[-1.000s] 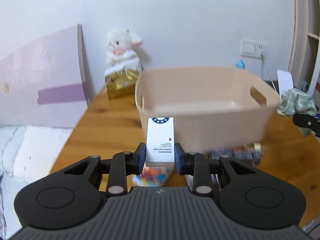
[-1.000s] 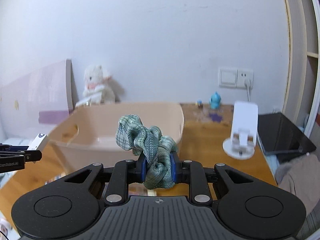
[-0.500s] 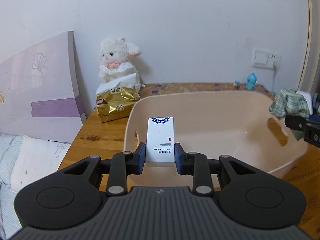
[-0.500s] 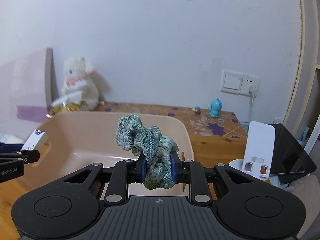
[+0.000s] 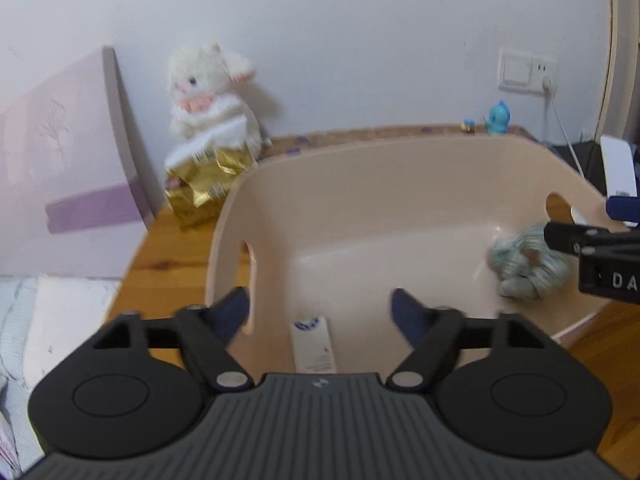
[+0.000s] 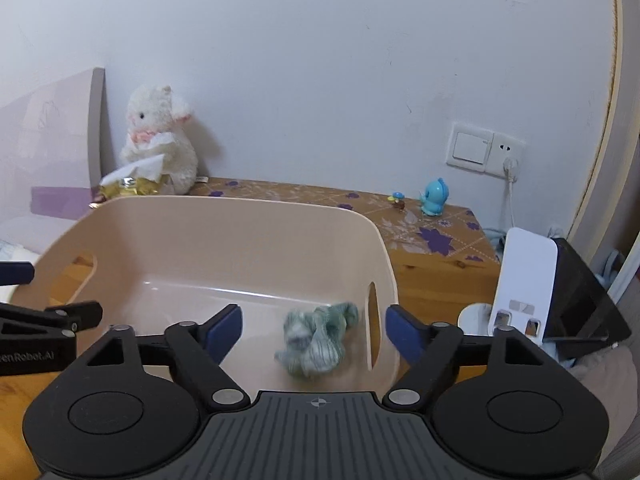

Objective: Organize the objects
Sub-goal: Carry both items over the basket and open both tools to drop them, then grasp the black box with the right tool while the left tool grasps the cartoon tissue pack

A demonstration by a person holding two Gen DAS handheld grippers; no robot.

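The white hotel-supplies box (image 5: 313,346) lies inside the beige plastic basket (image 5: 400,168), near its front wall, between the wide-apart fingers of the left gripper (image 5: 320,312), which grip nothing. The green checked scrunchie (image 6: 316,340) sits blurred inside the same basket near its right-hand wall with the handle slot, and the right gripper (image 6: 314,330) is above it with its fingers spread apart, holding nothing. The basket stands on a wooden table (image 5: 160,240). Behind it, a white plush lamb (image 5: 208,96) leans by the wall with a gold foil bag (image 5: 204,186) in front of it. A small blue figurine (image 6: 435,197) stands on the table near the wall switch and socket (image 6: 484,152). A white phone stand (image 6: 520,280) is to the right of the basket.
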